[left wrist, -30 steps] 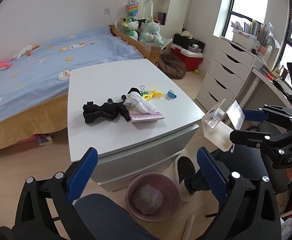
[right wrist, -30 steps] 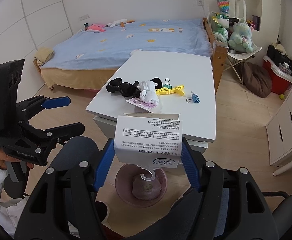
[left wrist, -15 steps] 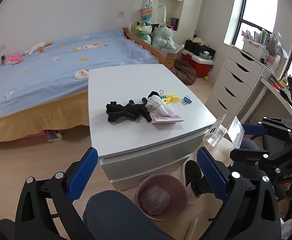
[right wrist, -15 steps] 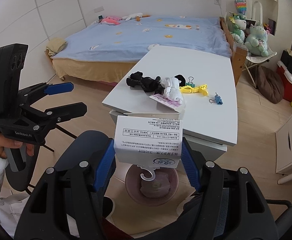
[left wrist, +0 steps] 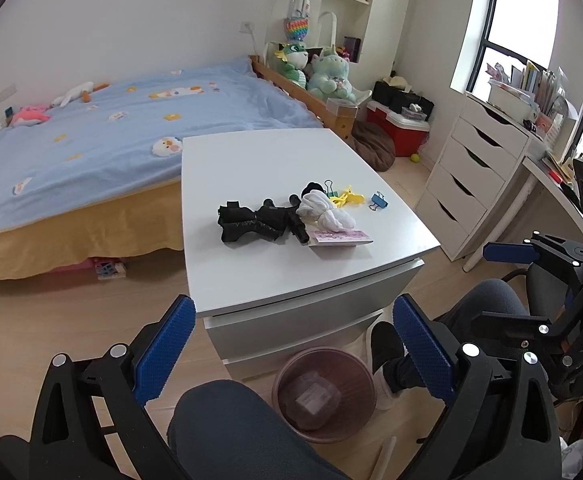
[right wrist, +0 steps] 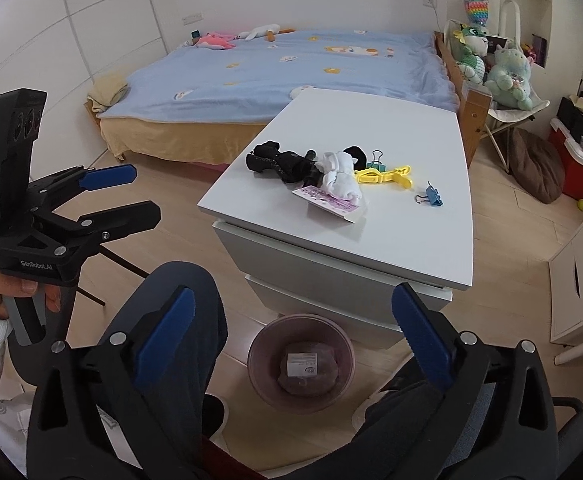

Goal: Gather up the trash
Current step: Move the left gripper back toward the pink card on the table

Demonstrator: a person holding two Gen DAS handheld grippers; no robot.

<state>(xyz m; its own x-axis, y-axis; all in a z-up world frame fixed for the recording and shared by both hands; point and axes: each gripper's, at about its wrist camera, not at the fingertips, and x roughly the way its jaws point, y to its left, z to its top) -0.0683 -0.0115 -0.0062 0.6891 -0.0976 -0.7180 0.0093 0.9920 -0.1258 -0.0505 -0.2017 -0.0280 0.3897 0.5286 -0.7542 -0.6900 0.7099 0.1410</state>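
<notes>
Left wrist view: left gripper (left wrist: 293, 350) was held wide, nothing between its pads. Right wrist view: right gripper (right wrist: 291, 332) jaws were just opened wide; the box (right wrist: 302, 364) was seen in the bin (right wrist: 261, 354).

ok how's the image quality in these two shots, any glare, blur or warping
Left wrist view: the window is blown out white, edges bend with fisheye, and the table is sharp. Right wrist view: even soft light, dark vignette corners, and the bin is clear with no motion blur.
</notes>
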